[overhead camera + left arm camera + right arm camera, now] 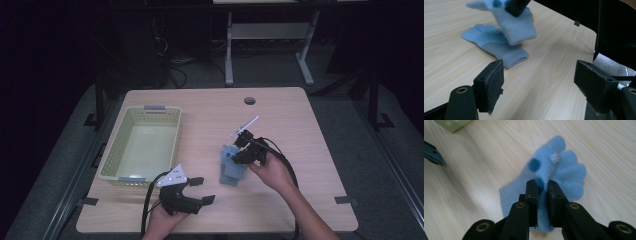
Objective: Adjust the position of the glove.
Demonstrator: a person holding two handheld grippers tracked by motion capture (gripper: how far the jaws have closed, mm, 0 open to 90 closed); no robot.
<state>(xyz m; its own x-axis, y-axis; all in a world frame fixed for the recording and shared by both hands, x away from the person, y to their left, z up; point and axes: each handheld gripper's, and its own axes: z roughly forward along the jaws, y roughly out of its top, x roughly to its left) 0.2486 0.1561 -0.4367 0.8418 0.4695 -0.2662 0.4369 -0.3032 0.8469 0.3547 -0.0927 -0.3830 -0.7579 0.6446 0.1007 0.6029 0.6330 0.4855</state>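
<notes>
Pinching a blue glove (556, 170), right gripper (542, 187) fingers hiding its middle, left gripper (539, 82) fingers spread

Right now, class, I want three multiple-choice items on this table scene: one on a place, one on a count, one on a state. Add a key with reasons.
1. Where does the green basket sit on the table?
A. at its left side
B. at its right edge
C. on the gloves

2. How many blue gloves are there?
A. one
B. two
C. four

3. How is the right gripper?
A. wide open
B. shut on a glove
C. lying in the basket

Key: 1 A, the high view shows it left of the gloves. 2 B, a lifted glove hangs over a lying glove. 3 B, its fingers pinch blue fabric.
</notes>
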